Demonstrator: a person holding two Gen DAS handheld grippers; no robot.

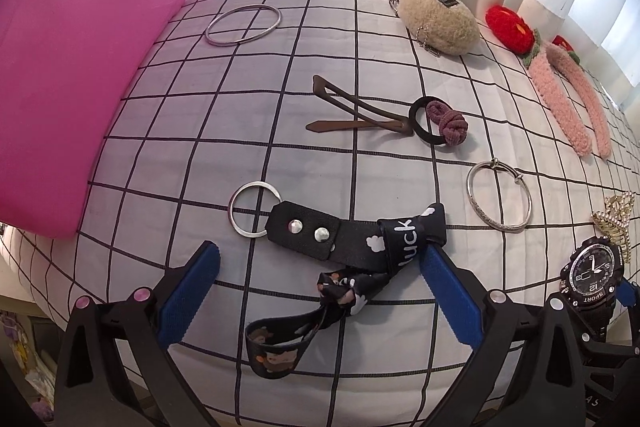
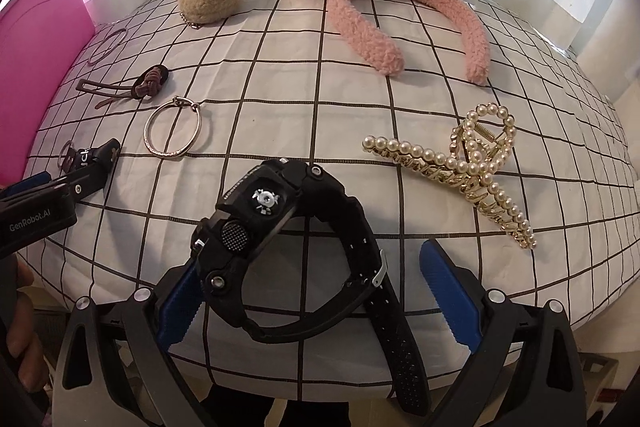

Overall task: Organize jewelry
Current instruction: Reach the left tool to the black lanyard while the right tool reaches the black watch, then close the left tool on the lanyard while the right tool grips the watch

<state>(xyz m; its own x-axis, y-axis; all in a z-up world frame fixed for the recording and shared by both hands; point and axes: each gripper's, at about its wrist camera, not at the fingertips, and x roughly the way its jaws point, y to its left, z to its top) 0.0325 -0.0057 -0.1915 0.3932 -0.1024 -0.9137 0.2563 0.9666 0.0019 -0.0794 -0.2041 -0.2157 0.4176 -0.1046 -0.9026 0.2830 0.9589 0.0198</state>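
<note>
Left tongs (image 1: 320, 291) spread around keychain strap (image 1: 360, 239), right tongs (image 2: 316, 295) spread around watch (image 2: 280, 227) at bench front edge; next, pinch each.

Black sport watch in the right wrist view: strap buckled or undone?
Buckled. The black sport watch stands on edge, its strap forming a closed loop through the metal buckle, tail hanging past.

My left gripper (image 1: 320, 291) was low with its jaws spread wide. My right gripper (image 2: 316, 291) was also spread wide, and nothing was clamped.
</note>
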